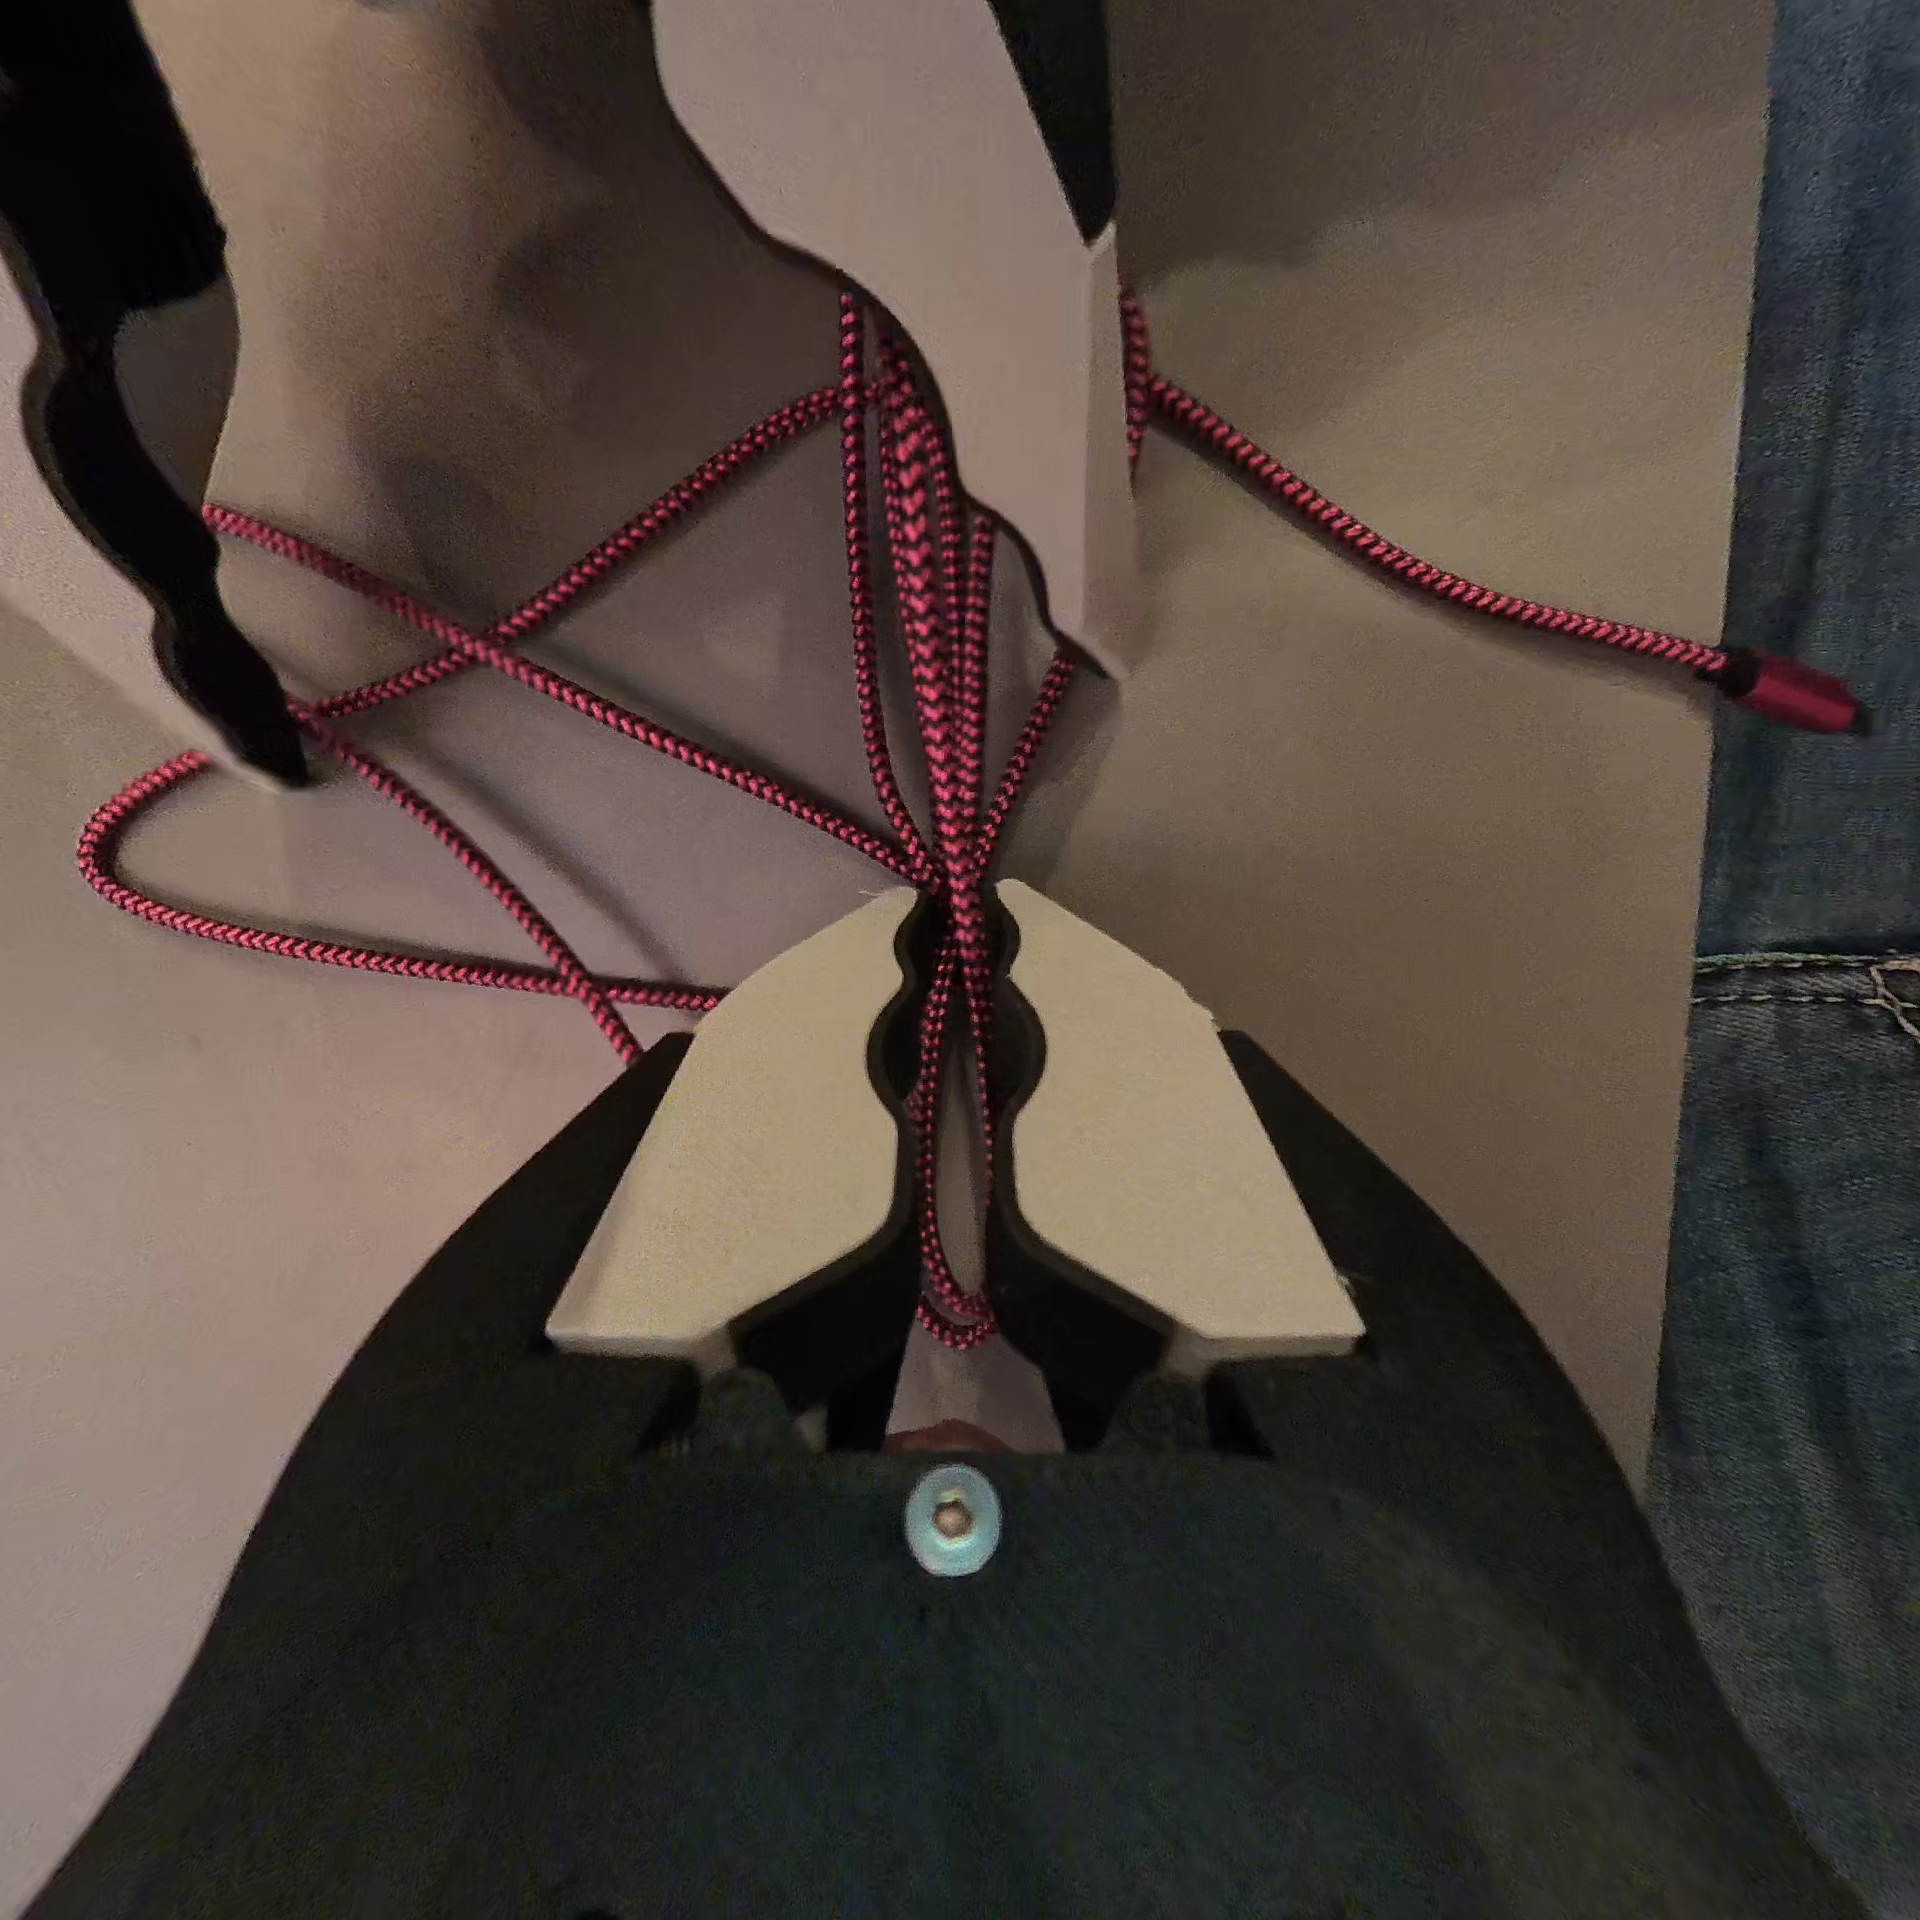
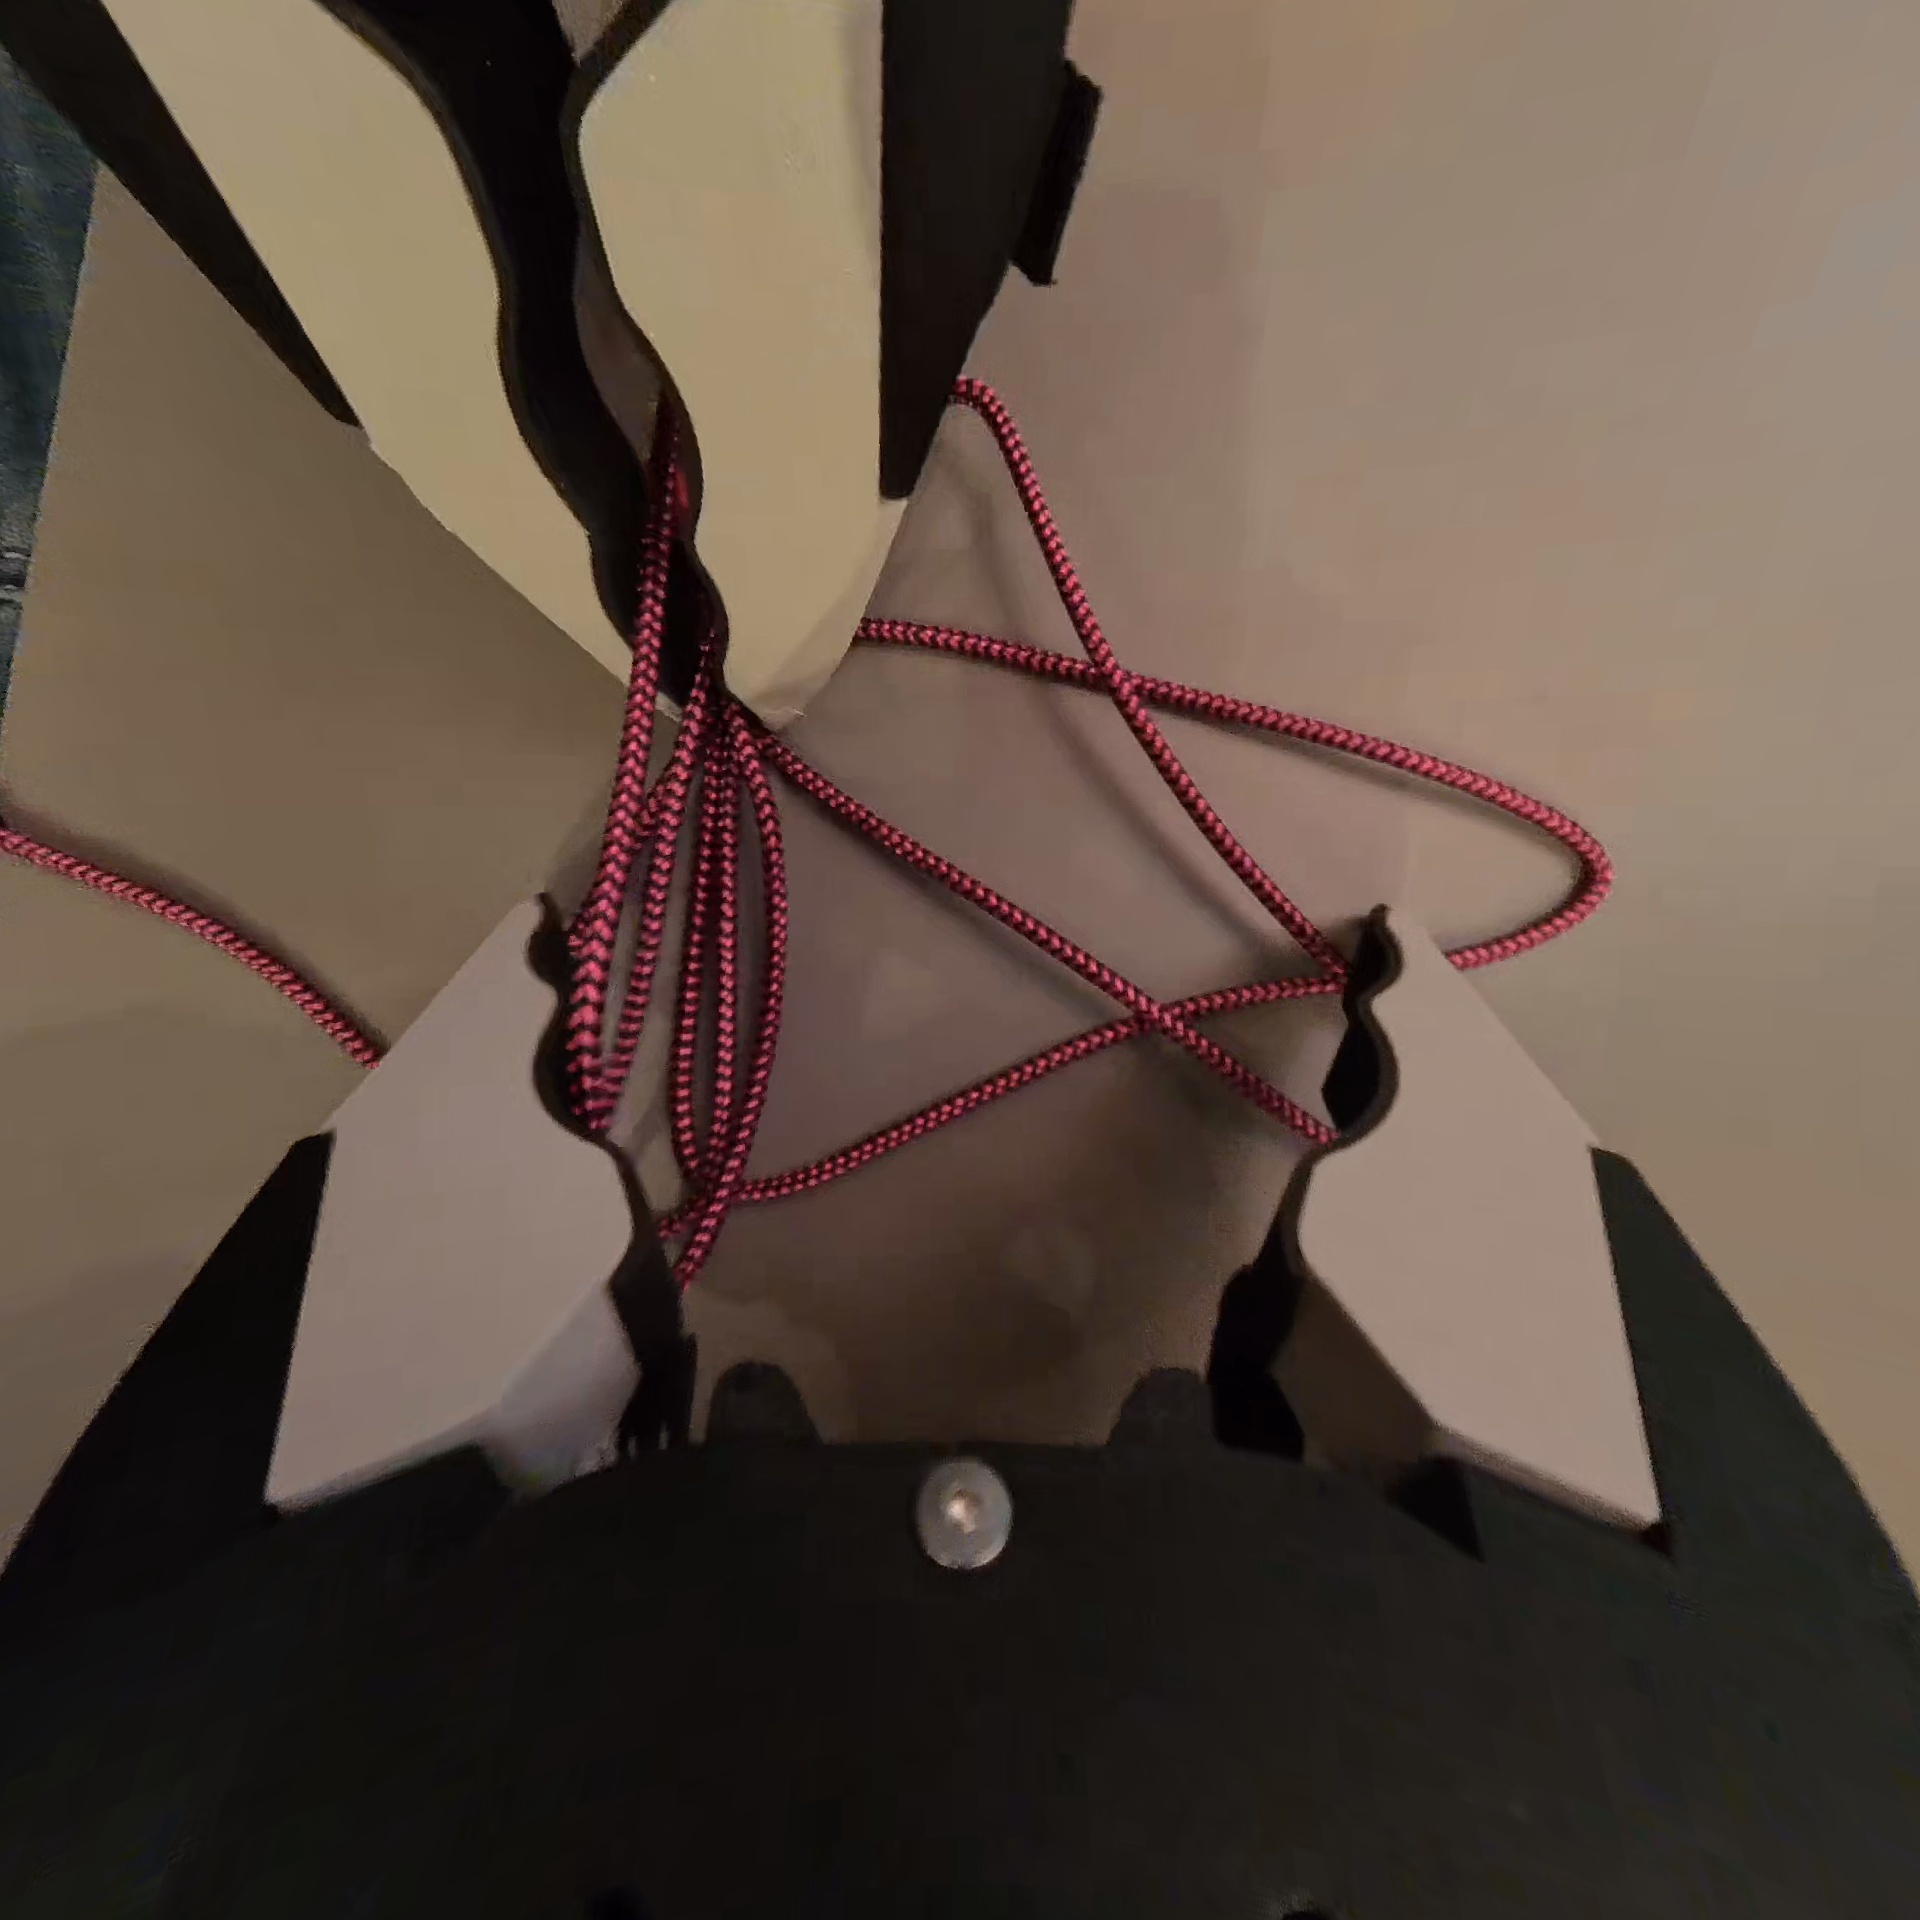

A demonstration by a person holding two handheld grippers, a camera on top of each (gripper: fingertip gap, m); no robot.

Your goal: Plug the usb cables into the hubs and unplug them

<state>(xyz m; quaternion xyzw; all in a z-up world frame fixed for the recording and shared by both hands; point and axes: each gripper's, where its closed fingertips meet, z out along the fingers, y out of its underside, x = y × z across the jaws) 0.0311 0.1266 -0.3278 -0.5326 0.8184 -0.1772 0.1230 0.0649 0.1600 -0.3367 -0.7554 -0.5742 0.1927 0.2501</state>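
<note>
A pink-and-black braided USB cable [image 1: 312, 940] lies in loose loops on the beige table [image 1: 1351, 935]. Its metallic pink plug [image 1: 1792, 698] rests at the table's right edge. My left gripper [image 1: 956, 904] is shut on a bunch of several cable strands. My right gripper [image 2: 961, 920] is open wide, and the strands hang between its fingers, close to its left finger [image 2: 468, 1091]. In the right wrist view the left gripper [image 2: 717, 675] comes in from the top, shut on the cable [image 2: 1351, 743]. In the left wrist view the right gripper [image 1: 696, 717] shows open at the top. No hub is in view.
A person's blue denim [image 1: 1818, 416] borders the table's right edge in the left wrist view and shows at the left edge of the right wrist view [image 2: 31, 312]. The two grippers are close together, facing each other over the cable. Some 6 cm of space lies between my two pairs of fingers.
</note>
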